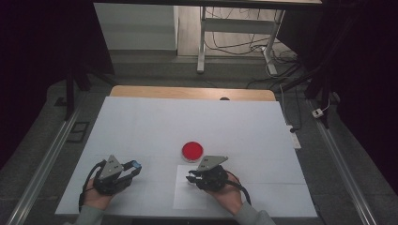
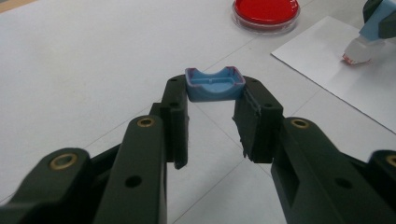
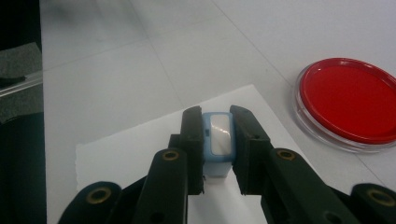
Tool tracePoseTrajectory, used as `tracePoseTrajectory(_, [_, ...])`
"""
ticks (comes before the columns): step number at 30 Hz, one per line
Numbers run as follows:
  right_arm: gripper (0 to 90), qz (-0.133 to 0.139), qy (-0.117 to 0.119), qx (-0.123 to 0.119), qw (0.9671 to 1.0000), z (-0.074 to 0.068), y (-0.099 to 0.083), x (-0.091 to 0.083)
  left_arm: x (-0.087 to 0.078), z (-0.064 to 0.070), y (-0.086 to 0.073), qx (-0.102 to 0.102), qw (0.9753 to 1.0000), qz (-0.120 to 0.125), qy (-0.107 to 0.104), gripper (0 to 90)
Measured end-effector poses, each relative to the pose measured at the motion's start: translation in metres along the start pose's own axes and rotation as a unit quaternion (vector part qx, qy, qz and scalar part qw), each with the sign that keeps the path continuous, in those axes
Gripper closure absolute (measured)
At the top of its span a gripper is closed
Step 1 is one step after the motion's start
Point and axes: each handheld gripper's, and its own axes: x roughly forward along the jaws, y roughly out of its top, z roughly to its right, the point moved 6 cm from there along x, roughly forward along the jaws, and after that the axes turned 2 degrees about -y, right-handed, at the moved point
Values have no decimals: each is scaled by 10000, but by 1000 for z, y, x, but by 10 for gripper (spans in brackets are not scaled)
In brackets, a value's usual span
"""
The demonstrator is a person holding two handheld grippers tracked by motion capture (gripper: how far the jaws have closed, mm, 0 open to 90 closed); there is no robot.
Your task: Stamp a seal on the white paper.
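Partly hidden: stamp (image 3: 218,144) btwn right tongs (image 3: 218,150).

Looking down and forward from high above the near edge of the table (image 1: 141,122). Riding low and close on each gripper, facing along its jaws. Sharing the red dish (image 2: 266,11) and, probably, the white paper sheet (image 3: 140,140).

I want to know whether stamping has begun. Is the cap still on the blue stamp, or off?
Off. The left gripper holds the blue cap apart, while the right gripper presses the stamp onto the white paper.
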Motion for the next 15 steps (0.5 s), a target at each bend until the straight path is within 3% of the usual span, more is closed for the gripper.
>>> tracePoseTrajectory(15, [754,-76,-88,-164,9998,-2,-1,3,0,0,0,5,10000,-1,4,660])
